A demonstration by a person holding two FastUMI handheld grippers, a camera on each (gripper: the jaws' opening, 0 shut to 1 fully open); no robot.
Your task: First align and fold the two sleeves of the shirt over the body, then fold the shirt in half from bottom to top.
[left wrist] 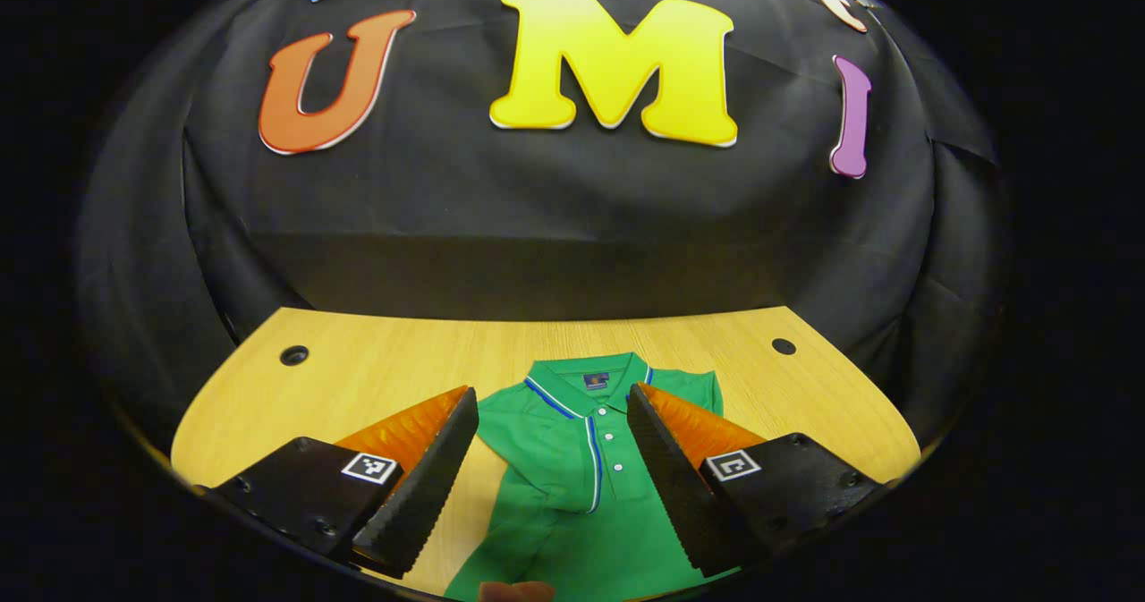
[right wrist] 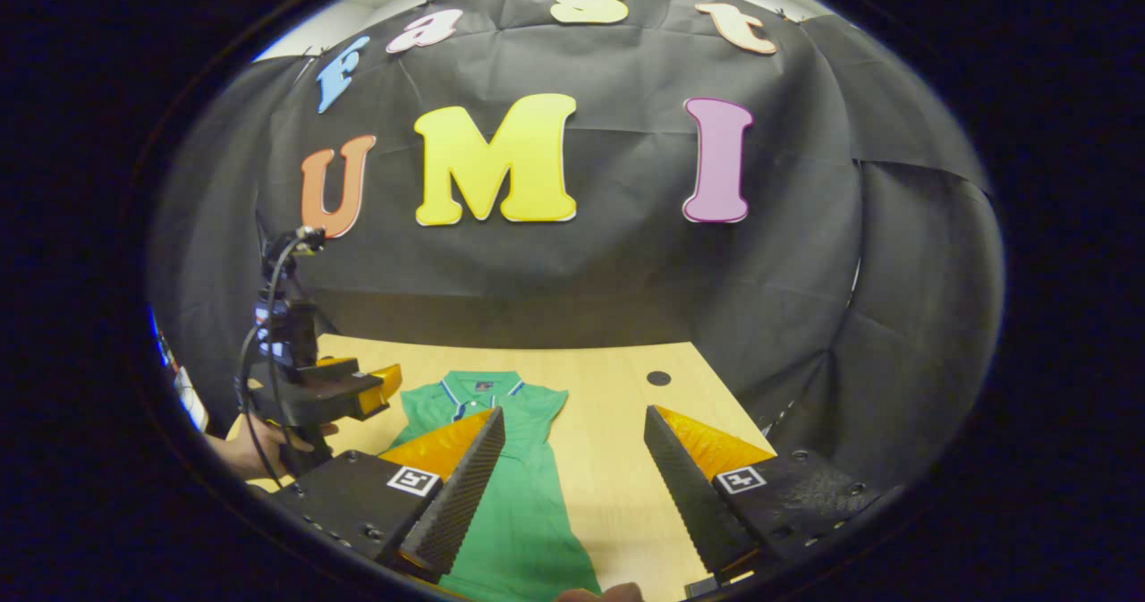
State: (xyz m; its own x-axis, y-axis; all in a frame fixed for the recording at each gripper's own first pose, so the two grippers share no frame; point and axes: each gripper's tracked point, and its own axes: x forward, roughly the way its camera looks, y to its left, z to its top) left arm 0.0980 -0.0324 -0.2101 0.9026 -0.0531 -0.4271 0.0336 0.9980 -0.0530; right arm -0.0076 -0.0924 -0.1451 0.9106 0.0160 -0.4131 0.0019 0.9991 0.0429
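Observation:
A green polo shirt (left wrist: 572, 477) with a blue-and-white trimmed collar lies flat on the wooden table (left wrist: 376, 378), collar toward the far wall. It looks narrow, and a sleeve lies folded over the front on its left side. My left gripper (left wrist: 550, 396) hovers open above the shirt, whose chest and collar show between its fingers. In the right gripper view the shirt (right wrist: 523, 504) runs as a long strip under the left finger of my right gripper (right wrist: 573, 414), which is open and holds nothing. The left gripper (right wrist: 326, 387) shows farther left, held by a hand (right wrist: 255, 450) over the table's left part.
Round cable holes sit in the table near its far corners (left wrist: 293, 355) (left wrist: 784, 346) (right wrist: 658, 377). Bare wood (right wrist: 617, 459) lies to the right of the shirt. The black cloth wall rises right behind the table's far edge. A fingertip (left wrist: 517, 591) pokes in at the bottom.

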